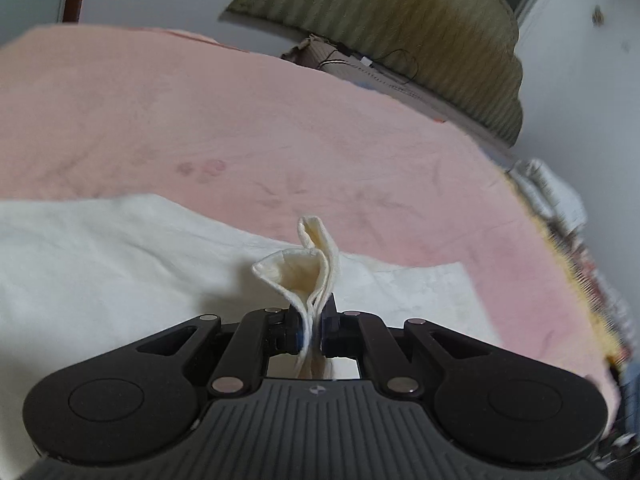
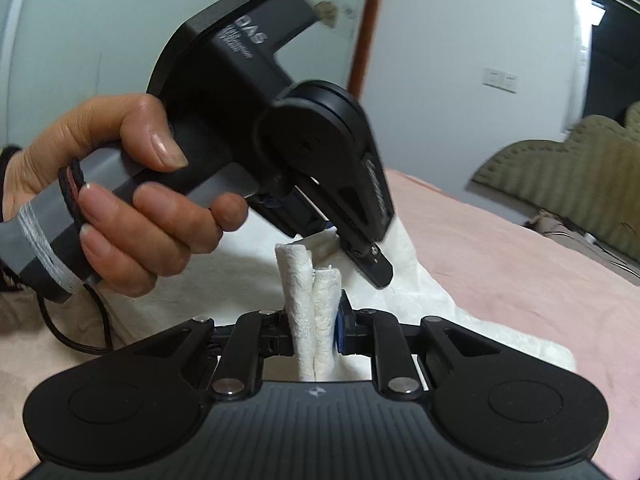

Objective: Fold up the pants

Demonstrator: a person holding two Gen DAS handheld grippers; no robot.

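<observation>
The white pants [image 1: 100, 264] lie spread over a pink bed sheet [image 1: 200, 120]. My left gripper [image 1: 311, 330] is shut on a bunched edge of the pants, whose folded layers stick up between the jaws. My right gripper [image 2: 316, 334] is shut on another thick fold of the pants [image 2: 420, 280]. In the right wrist view the left gripper [image 2: 376, 260] shows close ahead, held by a hand [image 2: 132, 200], with its fingers down on the same cloth. Both grippers hold the cloth lifted a little off the sheet.
An olive quilted cushion [image 1: 400, 28] leans against the wall past the bed's far edge, with a cardboard box [image 1: 340, 60] under it. The bed's right edge [image 1: 560, 240] has clutter beyond it. A black cable [image 2: 72, 336] hangs from the left gripper's handle.
</observation>
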